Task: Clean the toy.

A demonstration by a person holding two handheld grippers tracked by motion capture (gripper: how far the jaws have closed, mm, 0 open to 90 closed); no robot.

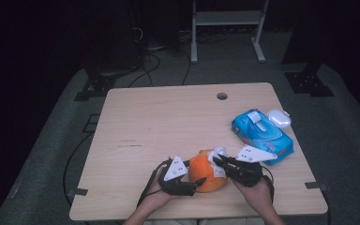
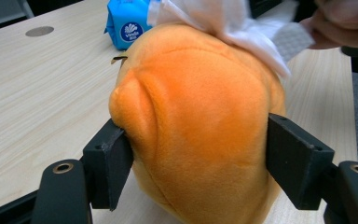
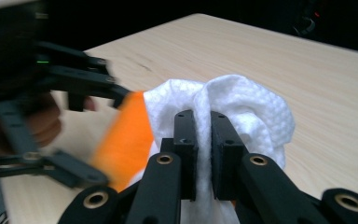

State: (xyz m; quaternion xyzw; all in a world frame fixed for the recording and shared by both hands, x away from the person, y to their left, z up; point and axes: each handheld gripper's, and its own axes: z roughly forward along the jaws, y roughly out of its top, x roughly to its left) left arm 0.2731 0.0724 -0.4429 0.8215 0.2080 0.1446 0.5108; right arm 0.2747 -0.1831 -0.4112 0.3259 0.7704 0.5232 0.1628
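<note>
A round orange plush toy [image 1: 205, 176] rests on the wooden table [image 1: 168, 122] near its front edge. My left gripper [image 1: 196, 180] comes at it from the left. In the left gripper view both jaws dent the sides of the plush toy [image 2: 200, 121], with the gripper [image 2: 198, 158] shut on it. A crumpled white tissue [image 1: 218, 153] lies on top of the toy. My right gripper [image 3: 204, 140] is shut on the tissue [image 3: 247, 102], pinching a fold against the orange plush toy [image 3: 123, 140]. From above, the right gripper [image 1: 216, 161] reaches in from the right.
A blue tissue pack [image 1: 261, 135] lies at the table's right side, with a white oval object [image 1: 279, 118] just behind it. A cable hole [image 1: 222, 96] is near the far edge. A metal stand [image 1: 227, 28] and cables are on the floor beyond.
</note>
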